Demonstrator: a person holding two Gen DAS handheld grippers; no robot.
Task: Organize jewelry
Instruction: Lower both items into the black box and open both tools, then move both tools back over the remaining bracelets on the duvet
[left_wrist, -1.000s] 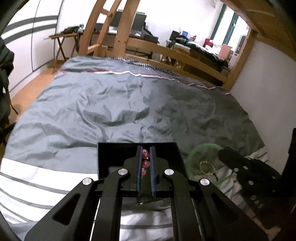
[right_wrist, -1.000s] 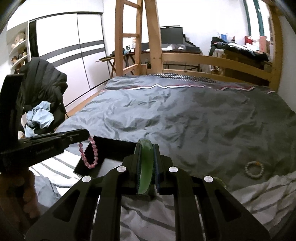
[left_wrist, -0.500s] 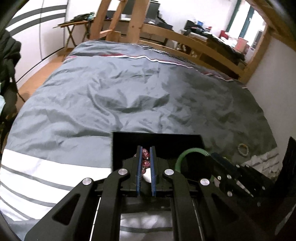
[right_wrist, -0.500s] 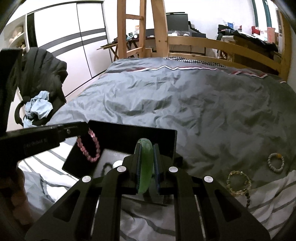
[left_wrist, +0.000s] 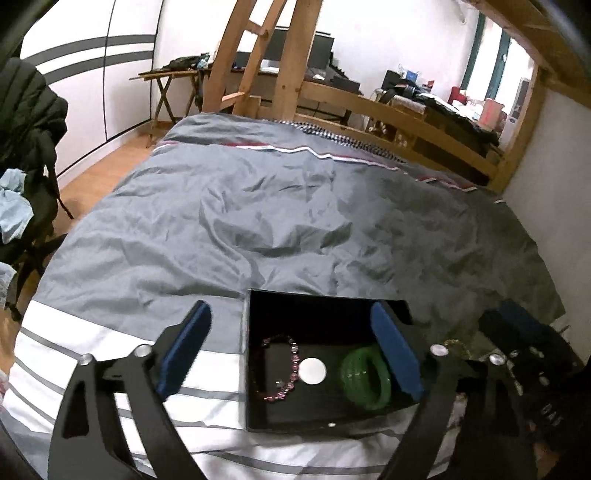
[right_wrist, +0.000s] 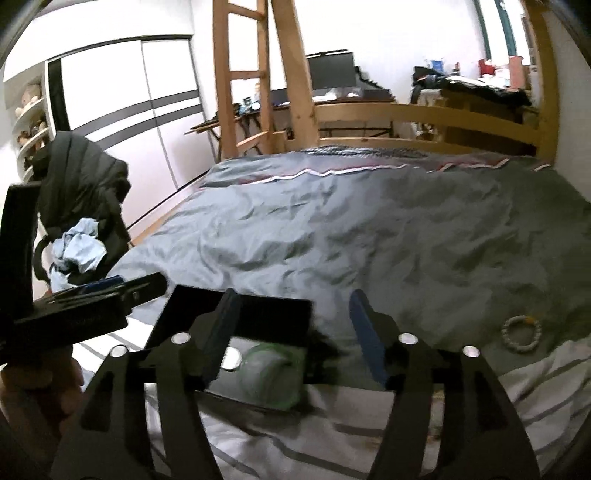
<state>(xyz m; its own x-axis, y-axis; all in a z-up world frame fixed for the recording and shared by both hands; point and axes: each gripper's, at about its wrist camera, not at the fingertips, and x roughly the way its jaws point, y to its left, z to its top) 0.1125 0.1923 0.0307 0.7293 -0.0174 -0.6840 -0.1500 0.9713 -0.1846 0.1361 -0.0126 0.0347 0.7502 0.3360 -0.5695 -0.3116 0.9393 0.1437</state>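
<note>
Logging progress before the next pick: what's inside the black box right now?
The black box holds a pink beaded bracelet, a green bangle and a white round disc. The left gripper's right finger hides the box's right edge.

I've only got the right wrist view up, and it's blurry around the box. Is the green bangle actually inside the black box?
Observer: Yes. The left wrist view shows the green bangle lying flat on the floor of the black box, toward its right side.
Operator: Anything else in there?
Observer: A pink bead bracelet lies on the left, with a small white disc between it and the bangle.
Operator: Is the left hand-held gripper carrying anything?
Observer: No. The left hand-held gripper is wide open over the box, with nothing between its blue pads.
</note>
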